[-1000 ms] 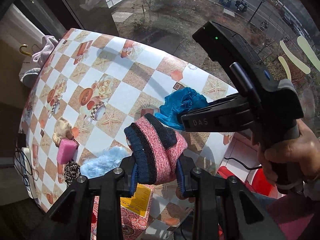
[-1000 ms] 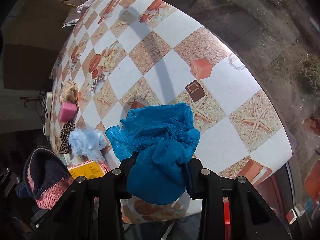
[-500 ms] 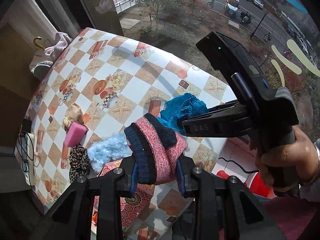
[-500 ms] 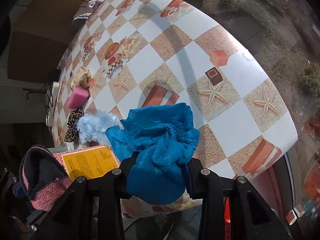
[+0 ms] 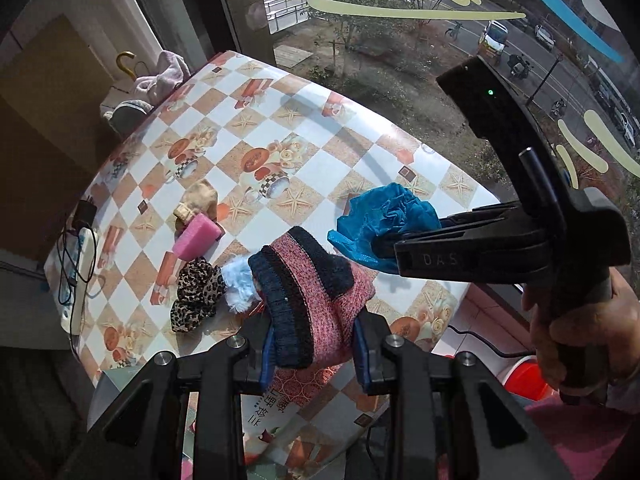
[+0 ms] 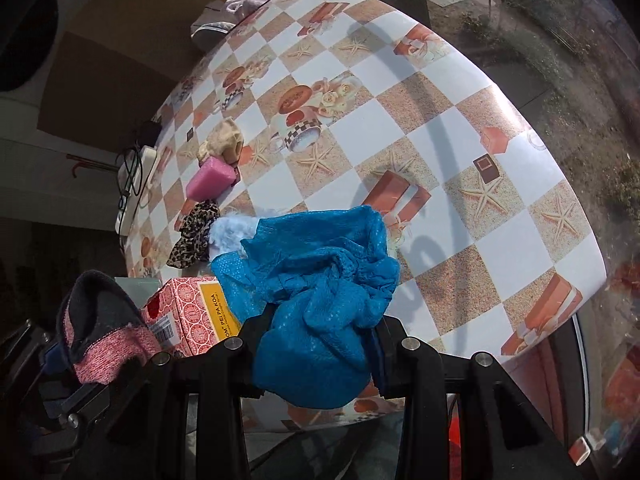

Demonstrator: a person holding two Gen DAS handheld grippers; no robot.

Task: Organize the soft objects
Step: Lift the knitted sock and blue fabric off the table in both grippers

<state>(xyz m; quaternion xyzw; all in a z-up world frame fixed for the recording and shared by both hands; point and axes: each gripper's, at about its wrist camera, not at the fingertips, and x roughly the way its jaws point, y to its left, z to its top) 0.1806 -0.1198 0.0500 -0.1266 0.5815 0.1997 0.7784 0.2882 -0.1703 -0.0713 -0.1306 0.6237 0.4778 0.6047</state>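
The left tool [image 5: 313, 338] pinches a pink-and-navy knit sock [image 5: 308, 296] between its blue pads; the sock bulges up out of the grip and hangs in the air above the near edge of the bench [image 5: 312, 120]. The right tool [image 6: 316, 344] pinches a crumpled blue cloth [image 6: 320, 292], whose loose folds spill forward over the fingers. Seen from the left wrist, the right tool [image 5: 384, 246] reaches in from the right with the cloth [image 5: 384, 220] at its tip, held above the bench near the right edge, just beside the sock but apart from it. A hand [image 5: 580, 340] grips that tool's handle.

On the bench, along the left edge, lies a row of soft things: a tan cloth [image 6: 224, 142] farthest, a pink sponge [image 6: 210, 180] touching it, then a leopard scrunchie [image 6: 192, 236], then a pale blue fluffy piece [image 6: 230, 232] partly hidden behind the cloth. In the left view the same row shows: tan cloth [image 5: 198, 200], sponge [image 5: 198, 236], scrunchie [image 5: 196, 294] and fluffy piece [image 5: 236, 284], the last two touching.

A red-patterned box [image 6: 188, 312] with a yellow label sits at the near edge, below the held sock [image 6: 104, 332] in the right view. A white power strip [image 5: 76, 272] with dark cables lies at the left edge. At the far left corner lie a pale cloth [image 5: 160, 74] and a hook [image 5: 126, 62].
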